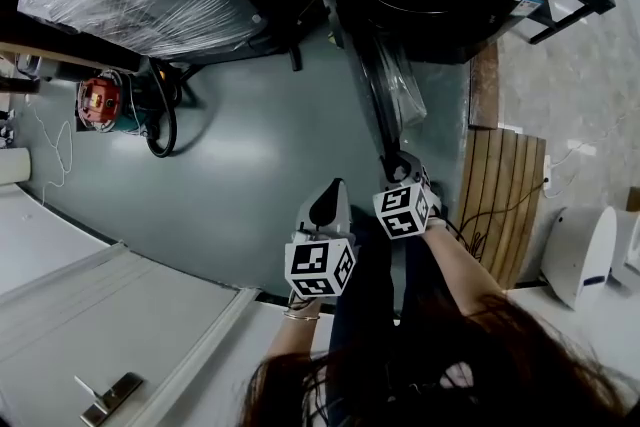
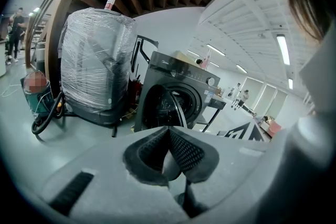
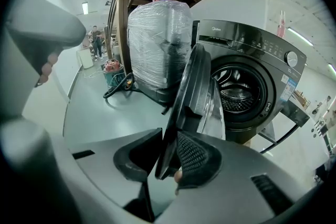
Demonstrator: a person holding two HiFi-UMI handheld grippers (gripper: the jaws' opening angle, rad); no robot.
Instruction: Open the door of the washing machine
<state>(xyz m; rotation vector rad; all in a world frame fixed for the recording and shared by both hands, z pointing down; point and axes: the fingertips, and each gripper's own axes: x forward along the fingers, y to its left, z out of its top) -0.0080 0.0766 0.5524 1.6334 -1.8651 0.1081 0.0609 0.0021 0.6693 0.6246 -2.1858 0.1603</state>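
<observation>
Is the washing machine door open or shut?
Open. The door stands swung away from the machine, and the drum shows behind it.

The dark grey front-loading washing machine (image 3: 262,60) stands upright on the floor, at twelve to one o'clock in the head view. Its round door (image 3: 195,93), dark-rimmed with clear bowl glass, stands swung wide open, baring the steel drum.

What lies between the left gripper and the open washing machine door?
Only bare grey-green floor: nothing stands between the left gripper and the door. The head view shows this best.
</observation>
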